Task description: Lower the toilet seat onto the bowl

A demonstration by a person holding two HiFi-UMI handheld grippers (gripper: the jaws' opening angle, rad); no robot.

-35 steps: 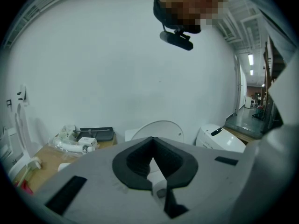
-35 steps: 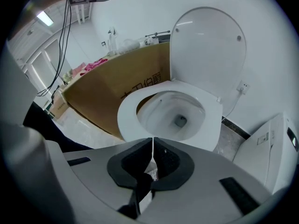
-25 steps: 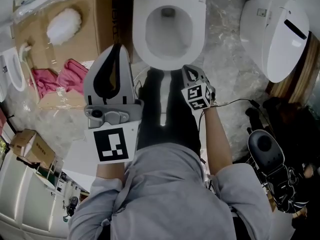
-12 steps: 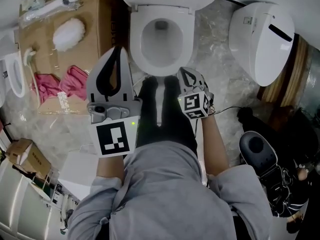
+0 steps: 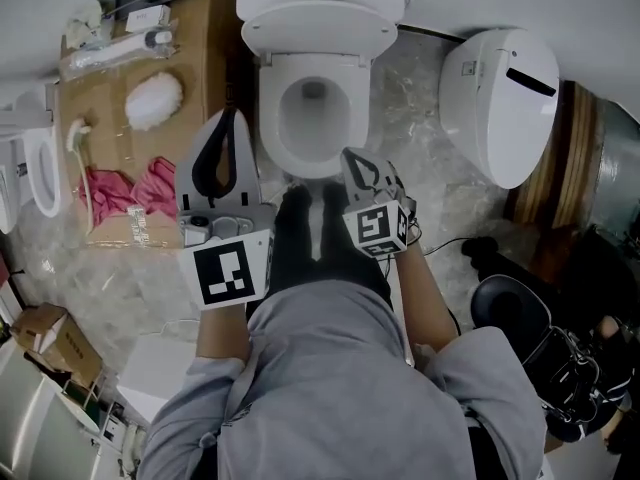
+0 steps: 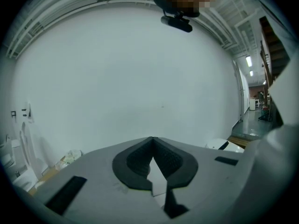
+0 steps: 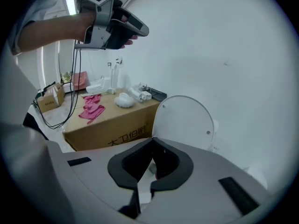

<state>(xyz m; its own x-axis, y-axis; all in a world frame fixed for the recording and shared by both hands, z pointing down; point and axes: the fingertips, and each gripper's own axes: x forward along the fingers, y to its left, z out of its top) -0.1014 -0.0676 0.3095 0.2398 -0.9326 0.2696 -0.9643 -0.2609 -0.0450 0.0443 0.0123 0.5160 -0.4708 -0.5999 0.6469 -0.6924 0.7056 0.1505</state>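
A person in a grey top stands over a toilet, holding a gripper in each hand. The left gripper (image 5: 228, 117) is raised at the near left of the toilet bowl (image 5: 274, 118). Its jaws are closed together and hold nothing. The right gripper (image 5: 351, 154) hovers by the bowl's near rim, its jaws also closed and empty. Beyond both grippers, well apart from them, the toilet seat (image 5: 320, 30) stands upright at the far side of the bowl. It lies straight ahead in the right gripper view. To the left, a cardboard box (image 5: 200, 78) carries a pink cloth (image 5: 140, 188). At far right stands a second toilet (image 5: 495, 88).
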